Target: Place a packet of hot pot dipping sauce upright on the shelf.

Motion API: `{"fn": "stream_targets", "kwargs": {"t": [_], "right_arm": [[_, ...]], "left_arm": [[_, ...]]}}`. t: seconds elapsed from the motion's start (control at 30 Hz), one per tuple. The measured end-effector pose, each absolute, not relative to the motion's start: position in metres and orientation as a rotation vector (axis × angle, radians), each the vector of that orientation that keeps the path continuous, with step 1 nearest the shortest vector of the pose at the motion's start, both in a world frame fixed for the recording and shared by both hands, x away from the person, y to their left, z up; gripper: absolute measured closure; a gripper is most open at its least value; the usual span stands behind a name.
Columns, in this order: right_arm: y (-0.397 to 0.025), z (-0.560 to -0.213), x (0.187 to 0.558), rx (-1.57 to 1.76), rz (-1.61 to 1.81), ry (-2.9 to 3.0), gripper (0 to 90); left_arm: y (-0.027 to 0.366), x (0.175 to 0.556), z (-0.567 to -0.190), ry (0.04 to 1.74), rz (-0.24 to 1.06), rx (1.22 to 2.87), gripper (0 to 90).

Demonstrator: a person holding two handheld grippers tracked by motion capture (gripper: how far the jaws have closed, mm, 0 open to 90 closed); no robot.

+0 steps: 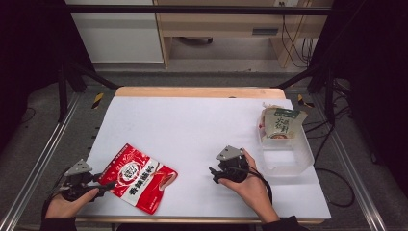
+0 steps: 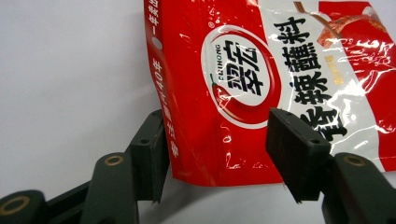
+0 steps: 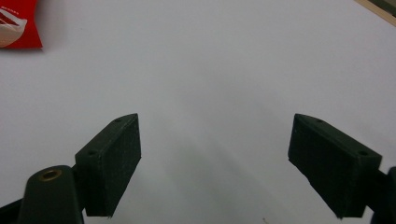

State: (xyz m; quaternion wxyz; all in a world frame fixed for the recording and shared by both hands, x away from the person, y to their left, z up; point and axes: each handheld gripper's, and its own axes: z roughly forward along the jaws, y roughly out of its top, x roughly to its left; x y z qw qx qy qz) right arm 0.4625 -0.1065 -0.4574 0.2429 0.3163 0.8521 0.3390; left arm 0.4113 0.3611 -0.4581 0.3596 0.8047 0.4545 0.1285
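A red snack pouch [image 1: 138, 176] with white and black lettering lies flat near the table's front left. My left gripper [image 1: 108, 185] sits at its left end. In the left gripper view the pouch [image 2: 261, 79] has its near corner between the jaws of my left gripper [image 2: 219, 158], which stand open on either side without pinching it. My right gripper [image 1: 212, 174] rests in a hand at the front middle, pointing left. It [image 3: 215, 158] is open over bare white table, with a corner of the red pouch [image 3: 18, 25] far off.
A clear plastic tub [image 1: 294, 159] stands at the right edge of the white table [image 1: 192, 125]. A green-and-white pouch [image 1: 280, 122] leans in its far end. Metal frame rails run along both sides of the table.
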Motion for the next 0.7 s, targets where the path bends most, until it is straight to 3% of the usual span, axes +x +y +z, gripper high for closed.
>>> {"fn": "stream_targets", "kwargs": {"t": [0.57, 0.7], "right_arm": [[-0.102, -0.46, 0.462, 0.841, 0.896, 2.341, 17.5], [-0.101, -0.46, 0.462, 0.836, 0.895, 2.342, 17.5]], "left_arm": [[0.357, 0.42, -0.455, 1.229, 0.4, 2.061, 85.4], [0.354, 0.422, -0.45, 1.203, 0.438, 2.063, 90.0]]}}
